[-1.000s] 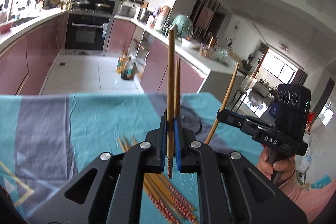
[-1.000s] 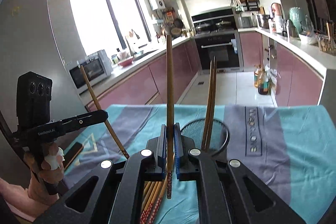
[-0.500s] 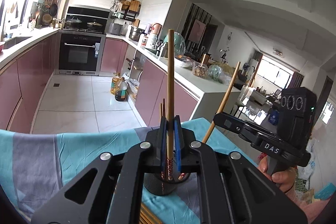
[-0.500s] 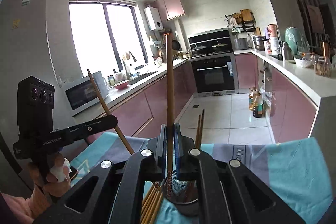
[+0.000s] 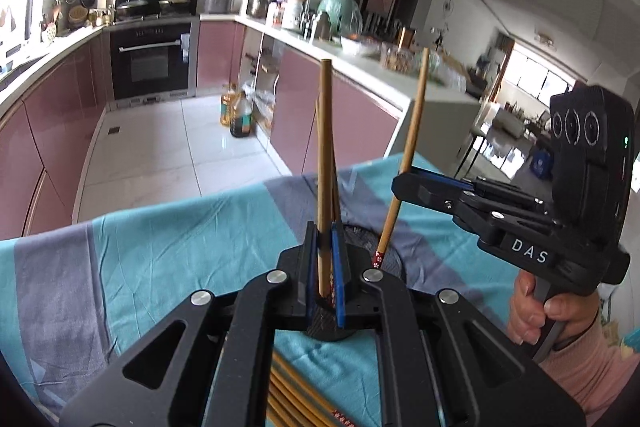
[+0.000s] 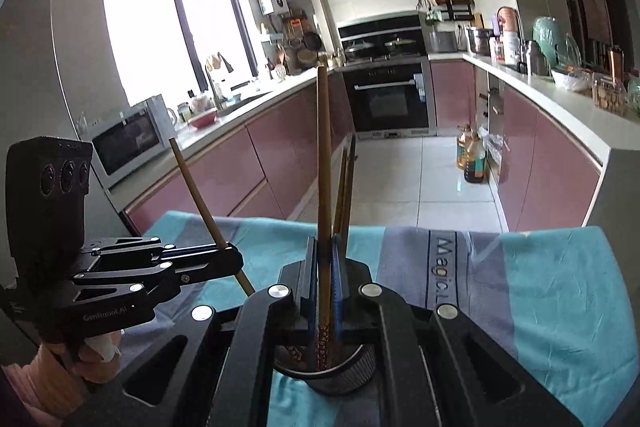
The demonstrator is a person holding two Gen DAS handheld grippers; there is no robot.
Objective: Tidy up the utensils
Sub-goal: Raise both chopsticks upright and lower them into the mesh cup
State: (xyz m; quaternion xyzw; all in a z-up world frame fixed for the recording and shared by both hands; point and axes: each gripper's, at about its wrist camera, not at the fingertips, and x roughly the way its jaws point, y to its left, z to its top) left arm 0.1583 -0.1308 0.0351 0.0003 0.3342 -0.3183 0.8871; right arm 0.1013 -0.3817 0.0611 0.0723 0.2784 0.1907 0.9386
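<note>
Both sets of jaws are standing fully closed, each pinching a single wooden chopstick. You are holding the left gripper [image 5: 325, 269] so that its blue pads [image 5: 338, 279] are clamping the left chopstick [image 5: 325, 155] low on its shaft; the stick is standing nearly upright, its patterned end pointing down. In the right wrist view the same left gripper [image 6: 230, 259] is showing side-on, its stick slanting, lower end just beside the right gripper's frame.

You are gripping the right gripper [image 6: 324, 281] in the same way: the right chopstick [image 6: 324, 163] is rising upright between the closed pads, and its patterned lower end is dipping into the mouth of the black mesh holder [image 6: 352, 373]. From the left wrist view the right gripper [image 5: 404, 181] is clamping its stick at an angle, red patterned tip hanging just above the holder [image 5: 360, 239].

Two other chopsticks [image 6: 346, 187] are already standing in the holder, leaning against its far side. More loose chopsticks [image 5: 296, 399] are lying on the teal and grey tablecloth [image 5: 160, 251], near the holder on your side. Whether the left stick's tip is inside the holder cannot be told; the gripper body is hiding it.

Your right hand [image 5: 548, 319] and left hand [image 6: 92, 355] are wrapping round the gripper handles.
</note>
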